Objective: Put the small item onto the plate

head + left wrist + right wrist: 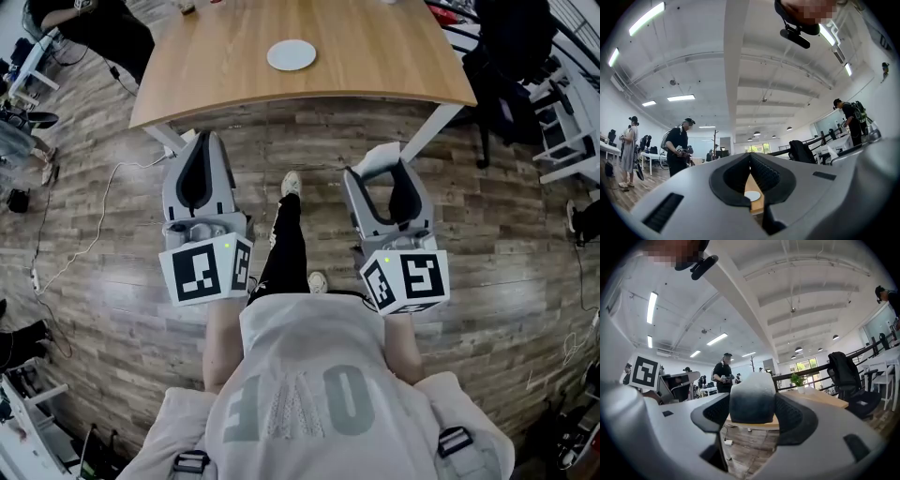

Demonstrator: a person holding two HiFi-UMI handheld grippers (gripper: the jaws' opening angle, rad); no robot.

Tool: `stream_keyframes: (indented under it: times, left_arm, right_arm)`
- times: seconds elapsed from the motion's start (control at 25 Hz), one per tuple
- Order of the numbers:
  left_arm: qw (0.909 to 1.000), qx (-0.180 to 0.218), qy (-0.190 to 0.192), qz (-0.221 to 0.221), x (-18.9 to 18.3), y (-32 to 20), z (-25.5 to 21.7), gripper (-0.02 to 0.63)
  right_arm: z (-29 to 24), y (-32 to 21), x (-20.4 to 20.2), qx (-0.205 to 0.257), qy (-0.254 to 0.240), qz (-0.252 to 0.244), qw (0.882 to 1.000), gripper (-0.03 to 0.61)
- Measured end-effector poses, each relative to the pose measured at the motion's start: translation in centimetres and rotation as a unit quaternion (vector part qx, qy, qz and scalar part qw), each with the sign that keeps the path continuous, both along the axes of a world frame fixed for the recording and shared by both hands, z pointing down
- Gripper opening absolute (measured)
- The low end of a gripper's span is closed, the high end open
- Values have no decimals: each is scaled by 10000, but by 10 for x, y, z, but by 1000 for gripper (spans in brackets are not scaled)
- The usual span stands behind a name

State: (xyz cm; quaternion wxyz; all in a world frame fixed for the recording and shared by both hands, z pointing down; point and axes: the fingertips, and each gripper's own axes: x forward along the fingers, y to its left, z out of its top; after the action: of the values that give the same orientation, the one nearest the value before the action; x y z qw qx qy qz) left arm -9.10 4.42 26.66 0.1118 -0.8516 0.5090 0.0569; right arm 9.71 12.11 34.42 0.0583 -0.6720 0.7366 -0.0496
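A round white plate [292, 54] lies on the wooden table [216, 89] ahead of me, far beyond both grippers. My right gripper [386, 161] is held over the floor short of the table's front edge, shut on the small item [379, 155], a pale white-grey block. The right gripper view shows that item [752, 404] filling the gap between the black pads [799, 418]. My left gripper [202, 142] hangs level with it on the left, shut and holding nothing. Through the slit under its jaws, the left gripper view shows the plate [752, 196] on the table [758, 206].
A white table leg [433, 129] stands just right of the right gripper, another leg [167, 138] left of the left one. A black office chair [506, 89] sits at the right. A cable [89, 239] runs across the wood floor. Other people [677, 146] stand far off.
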Motion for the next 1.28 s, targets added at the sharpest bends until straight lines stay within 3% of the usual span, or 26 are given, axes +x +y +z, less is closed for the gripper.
stream_keyframes:
  times: [0.2,0.48,0.8,1.28]
  left_arm:
    - [9997,225,-92,37,16,-29,-10,9]
    - [9999,122,43,57,21,-102,-3,9]
    - [9998,-71,191,60,30,-222,-5,9]
    - [9998,101,188,62,12,-371,-15,8]
  right_arm:
    - [0,-35,16,7,101,49,9999,306]
    - [-2,-111,19,-35,258,-40,9997,305]
    - [-20,-228,26,-133,590,-108,9981,305]
    - [-41,-383,2,-33,860,-159,9962,305]
